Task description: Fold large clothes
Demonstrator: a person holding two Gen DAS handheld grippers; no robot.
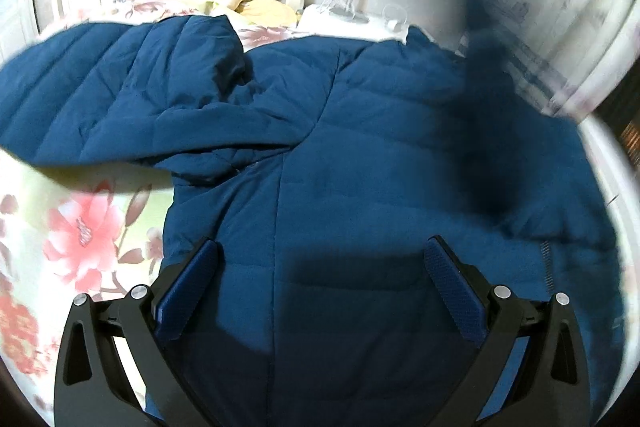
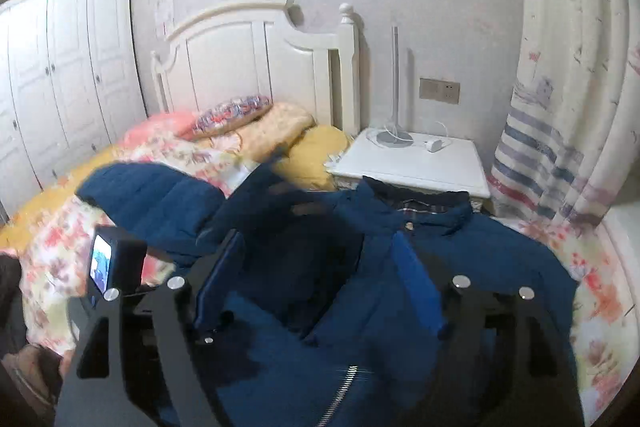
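A dark blue quilted jacket [image 1: 360, 167] lies spread on the bed, with one sleeve [image 1: 120, 87] folded across its left side. My left gripper [image 1: 322, 247] hovers over the jacket's lower part, jaws wide apart and nothing pinched. A dark blurred streak [image 1: 476, 107] crosses the jacket's right side; I cannot tell what it is. In the right wrist view the jacket [image 2: 500, 267] shows its collar [image 2: 420, 205] and zipper [image 2: 344, 387]. My right gripper [image 2: 318, 239] stands open above the fabric, pads apart.
The floral bedsheet [image 1: 80, 235] shows left of the jacket. Pillows [image 2: 280, 127] lie by the white headboard [image 2: 256, 67]. A white nightstand [image 2: 412, 167] with a lamp base [image 2: 394, 137] stands beyond the collar. A curtain [image 2: 560, 107] hangs at right, a wardrobe [image 2: 60, 87] at left.
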